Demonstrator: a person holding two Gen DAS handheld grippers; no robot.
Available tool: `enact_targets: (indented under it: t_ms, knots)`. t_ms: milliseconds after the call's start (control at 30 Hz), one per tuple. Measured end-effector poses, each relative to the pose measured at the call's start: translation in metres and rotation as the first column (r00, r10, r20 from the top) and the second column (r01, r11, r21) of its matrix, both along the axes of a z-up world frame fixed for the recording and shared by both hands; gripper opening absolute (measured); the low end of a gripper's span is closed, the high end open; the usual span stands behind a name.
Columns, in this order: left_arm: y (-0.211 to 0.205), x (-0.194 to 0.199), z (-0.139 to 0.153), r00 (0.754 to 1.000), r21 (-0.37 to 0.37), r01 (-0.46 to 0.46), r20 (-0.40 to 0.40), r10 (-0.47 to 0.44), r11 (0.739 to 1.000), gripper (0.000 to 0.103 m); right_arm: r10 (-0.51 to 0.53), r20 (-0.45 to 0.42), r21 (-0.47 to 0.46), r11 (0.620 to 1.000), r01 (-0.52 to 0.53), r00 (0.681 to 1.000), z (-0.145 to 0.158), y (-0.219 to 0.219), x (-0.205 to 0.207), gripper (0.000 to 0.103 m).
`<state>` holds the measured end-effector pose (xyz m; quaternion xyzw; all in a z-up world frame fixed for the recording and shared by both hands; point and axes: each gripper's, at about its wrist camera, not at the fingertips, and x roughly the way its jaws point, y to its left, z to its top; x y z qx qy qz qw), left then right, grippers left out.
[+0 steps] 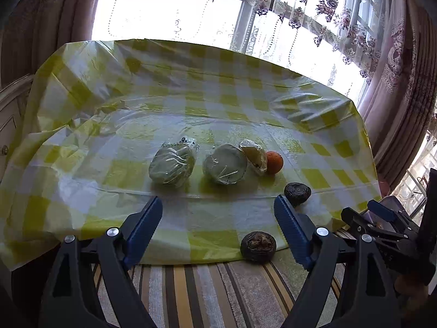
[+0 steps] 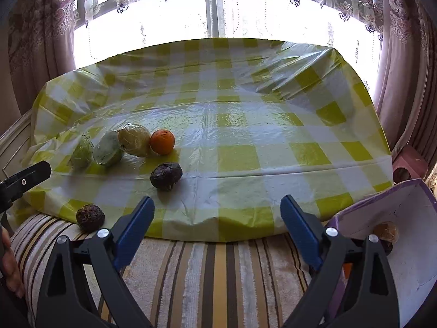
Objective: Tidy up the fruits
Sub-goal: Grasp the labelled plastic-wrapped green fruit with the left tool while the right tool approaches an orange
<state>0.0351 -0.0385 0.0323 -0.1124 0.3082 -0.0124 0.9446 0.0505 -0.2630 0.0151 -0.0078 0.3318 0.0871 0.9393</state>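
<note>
Left gripper (image 1: 218,213) and right gripper (image 2: 217,213) both spread wide, nothing pinched, above checked tablecloth (image 2: 240,158), fruits untouched.

We were in a home, in a room by a big window (image 2: 218,13). Lace curtains (image 1: 297,2) with flowers hung over the glass, and thick pink drapes (image 2: 41,32) hung at the sides. A yellow checked plastic cloth (image 2: 240,161) covered a table. A striped soft cover (image 2: 218,278) lay in front.
</note>
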Motion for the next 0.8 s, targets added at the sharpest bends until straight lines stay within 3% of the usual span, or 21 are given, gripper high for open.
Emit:
enact_targets:
  t_ms: [267, 433, 667, 800]
  knots:
    - [0.035, 0.022, -0.006, 0.999, -0.11, -0.03, -0.038, 0.026, 0.994, 0.08, 0.031, -0.029, 0.009, 0.999, -0.031, 0.999, -0.004, 0.014, 0.014, 0.094]
    - [0.043, 0.037, -0.004, 0.998, -0.117, -0.051, -0.039, 0.047, 0.992, 0.08, 0.044, -0.045, 0.021, 0.999, -0.043, 0.998, -0.004, 0.02, 0.025, 0.094]
    - [0.029, 0.051, 0.002, 1.0, -0.092, -0.008, -0.021, 0.006, 0.996, 0.077, 0.062, -0.056, 0.037, 0.998, -0.059, 0.997, -0.001, 0.032, 0.044, 0.094]
    - [0.036, 0.057, -0.001, 0.999, -0.122, -0.016, -0.031, 0.012, 0.992, 0.077, 0.095, -0.052, 0.045, 0.995, -0.093, 0.994, 0.003, 0.045, 0.055, 0.094]
